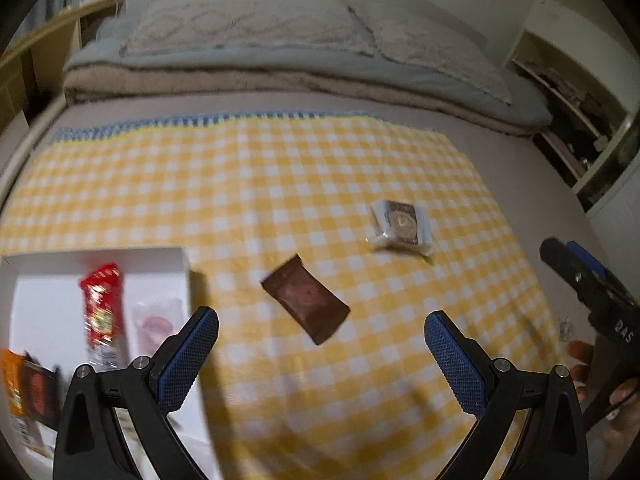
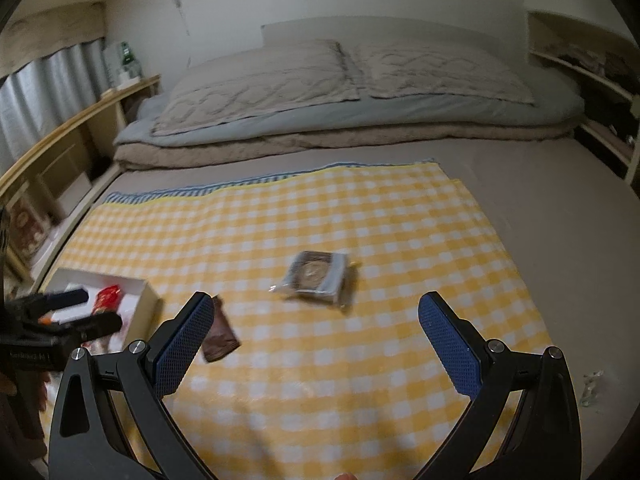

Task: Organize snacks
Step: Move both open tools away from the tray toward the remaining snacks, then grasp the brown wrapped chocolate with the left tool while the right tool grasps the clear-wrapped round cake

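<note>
Hovering: left gripper (image 1: 321,332), right gripper (image 2: 316,322) both spread | cloth (image 1: 280,184): two snacks (image 1: 306,298)

Cloth (image 1: 280,184) was yellow-and-white gingham, far edge striped blue-white. Box (image 1: 100,256) at lower left was white; inside, red wrapper (image 1: 100,304) (print blurred), orange packet (image 1: 10,384). Centre wrapper (image 1: 306,300) was dark brown. Clear packet (image 1: 402,226) showed brown-and-cream contents. Gripper pads (image 1: 454,364) were blue, dotted; pillows (image 2: 256,80) beige, quilted.
</note>
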`<state>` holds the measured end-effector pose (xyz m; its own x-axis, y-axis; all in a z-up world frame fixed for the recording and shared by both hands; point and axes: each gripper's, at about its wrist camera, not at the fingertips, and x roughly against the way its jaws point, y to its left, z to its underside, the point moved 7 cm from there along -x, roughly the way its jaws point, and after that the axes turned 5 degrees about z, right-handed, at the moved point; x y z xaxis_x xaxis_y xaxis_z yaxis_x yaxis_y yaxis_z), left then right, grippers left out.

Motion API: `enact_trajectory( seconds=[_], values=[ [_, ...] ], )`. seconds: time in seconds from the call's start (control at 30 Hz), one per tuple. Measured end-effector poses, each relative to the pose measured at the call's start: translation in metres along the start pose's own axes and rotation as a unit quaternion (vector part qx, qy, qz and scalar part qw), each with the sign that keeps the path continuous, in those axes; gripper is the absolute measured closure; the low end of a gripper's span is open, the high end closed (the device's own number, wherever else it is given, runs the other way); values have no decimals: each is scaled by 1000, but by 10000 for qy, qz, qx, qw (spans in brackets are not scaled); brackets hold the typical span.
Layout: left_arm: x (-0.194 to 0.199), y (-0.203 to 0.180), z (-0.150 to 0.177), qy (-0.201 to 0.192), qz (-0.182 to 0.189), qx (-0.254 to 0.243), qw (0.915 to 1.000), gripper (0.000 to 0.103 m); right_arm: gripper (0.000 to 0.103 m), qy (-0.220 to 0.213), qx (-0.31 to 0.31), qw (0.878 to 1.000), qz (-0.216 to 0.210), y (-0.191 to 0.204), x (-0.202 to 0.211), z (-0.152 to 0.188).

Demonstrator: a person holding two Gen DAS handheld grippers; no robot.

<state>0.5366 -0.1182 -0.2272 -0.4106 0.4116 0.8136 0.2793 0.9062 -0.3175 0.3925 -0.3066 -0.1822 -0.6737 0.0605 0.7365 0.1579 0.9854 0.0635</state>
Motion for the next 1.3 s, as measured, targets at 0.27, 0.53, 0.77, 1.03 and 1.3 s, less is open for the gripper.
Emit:
enact_trajectory(
  seconds=[0.27, 0.53, 0.77, 1.03, 1.3],
  values=[
    [-74, 5, 2, 712, 106, 668, 9952, 3, 0, 645, -888, 9939, -57, -34, -67, 2],
    [-126, 16, 4, 1076, 158, 1169, 9872, 10, 0, 1458, -1294, 9787, -647, -14, -130, 0],
    [-148, 29, 0, 989, 0, 1490, 9839, 10, 0, 2057, -1213, 9683, -738, 18, -185, 7],
    [-161, 37, 13, 1068, 78, 2174, 9702, 10, 3, 2258, -1107, 9677, -205, 23, -220, 20],
    [-173, 43, 3, 748, -154, 2429, 9670, 11, 36, 2199, -311, 9747, -242, 18, -208, 34]
  ],
)
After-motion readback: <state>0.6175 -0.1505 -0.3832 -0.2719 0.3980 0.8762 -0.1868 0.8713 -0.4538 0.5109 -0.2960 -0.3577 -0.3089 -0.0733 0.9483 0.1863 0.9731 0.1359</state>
